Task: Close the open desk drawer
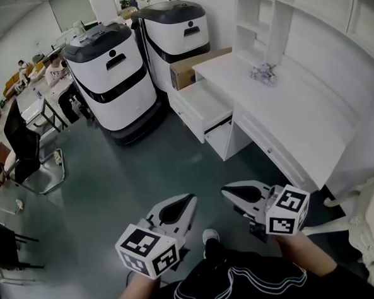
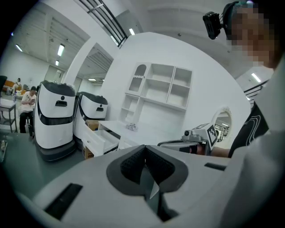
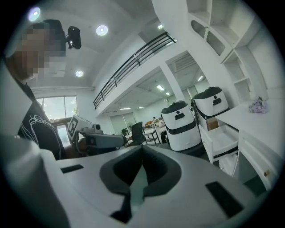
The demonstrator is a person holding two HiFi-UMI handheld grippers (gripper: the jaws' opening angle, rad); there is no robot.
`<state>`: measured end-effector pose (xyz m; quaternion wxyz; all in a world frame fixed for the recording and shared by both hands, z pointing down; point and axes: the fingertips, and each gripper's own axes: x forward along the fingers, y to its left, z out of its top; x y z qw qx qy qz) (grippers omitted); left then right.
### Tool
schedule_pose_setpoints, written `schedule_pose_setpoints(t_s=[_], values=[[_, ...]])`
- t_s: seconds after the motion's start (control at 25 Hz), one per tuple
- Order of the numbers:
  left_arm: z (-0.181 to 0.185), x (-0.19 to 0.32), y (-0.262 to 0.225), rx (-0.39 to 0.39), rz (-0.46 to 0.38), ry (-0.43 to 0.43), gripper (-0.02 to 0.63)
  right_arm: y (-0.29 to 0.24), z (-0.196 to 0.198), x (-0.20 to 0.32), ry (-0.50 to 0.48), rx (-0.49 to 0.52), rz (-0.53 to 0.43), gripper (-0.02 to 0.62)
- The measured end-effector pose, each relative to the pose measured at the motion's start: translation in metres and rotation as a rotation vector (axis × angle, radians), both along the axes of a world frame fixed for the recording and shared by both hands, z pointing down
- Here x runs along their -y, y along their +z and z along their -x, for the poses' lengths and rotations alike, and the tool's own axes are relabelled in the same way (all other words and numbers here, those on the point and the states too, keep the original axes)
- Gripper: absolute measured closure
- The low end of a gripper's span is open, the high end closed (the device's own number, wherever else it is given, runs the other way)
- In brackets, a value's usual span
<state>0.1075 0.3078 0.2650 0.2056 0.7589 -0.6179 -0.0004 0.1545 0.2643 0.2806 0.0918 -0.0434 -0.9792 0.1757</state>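
Note:
The white desk runs along the right wall. Its upper left drawer stands pulled out toward the room, empty and white inside. Both grippers are held low in front of the person, well short of the drawer. The left gripper and the right gripper point toward it, each shut with nothing between the pads. In the left gripper view, past the shut left gripper, the drawer shows ahead to the left. In the right gripper view the drawer lies to the right of the shut right gripper.
Two large white-and-black machines stand left of the desk, a cardboard box beside the drawer. A small ornament sits on the desktop. A black office chair and seated people are far left. A white stool is at right.

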Motion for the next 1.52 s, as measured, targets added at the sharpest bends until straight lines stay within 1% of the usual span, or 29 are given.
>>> schedule_pose_setpoints(t_s=[0.16,0.24,0.32,0.44,0.56,0.72,0.8,0.96,1.08,1.32,1.4,1.52], values=[[0.037,0.063,0.011,-0.043,0.034,0.006,0.603,0.013,0.032,0.057,0.001,-0.018,0.037,0.591],[0.05,0.089,0.015,-0.038,0.04,0.007,0.603,0.016,0.045,0.082,-0.001,-0.022,0.055,0.592],[0.061,0.111,0.018,-0.013,0.046,0.004,0.603,0.017,0.056,0.103,-0.007,-0.023,0.065,0.591],[0.073,0.134,0.019,-0.01,0.052,-0.002,0.603,0.012,0.066,0.125,-0.004,-0.019,0.054,0.592],[0.081,0.147,0.017,-0.005,0.041,0.002,0.602,0.008,0.071,0.142,0.016,-0.013,0.04,0.591],[0.086,0.166,0.021,0.068,0.036,0.056,0.603,0.012,0.08,0.156,0.046,-0.001,0.066,0.592],[0.09,0.174,0.025,0.083,0.035,0.075,0.603,0.015,0.085,0.162,0.059,-0.004,0.067,0.591],[0.106,0.198,0.032,0.053,0.032,0.089,0.603,0.021,0.095,0.182,0.088,-0.021,0.05,0.591],[0.127,0.221,0.039,0.026,0.028,0.102,0.603,0.032,0.108,0.204,0.12,-0.045,0.043,0.592],[0.176,0.273,0.066,0.017,0.09,0.156,0.602,0.048,0.137,0.255,0.219,-0.055,0.099,0.591],[0.192,0.293,0.077,0.014,0.108,0.184,0.602,0.055,0.15,0.271,0.246,-0.067,0.098,0.591],[0.215,0.32,0.095,0.019,0.133,0.228,0.603,0.07,0.167,0.293,0.281,-0.109,0.087,0.591]])
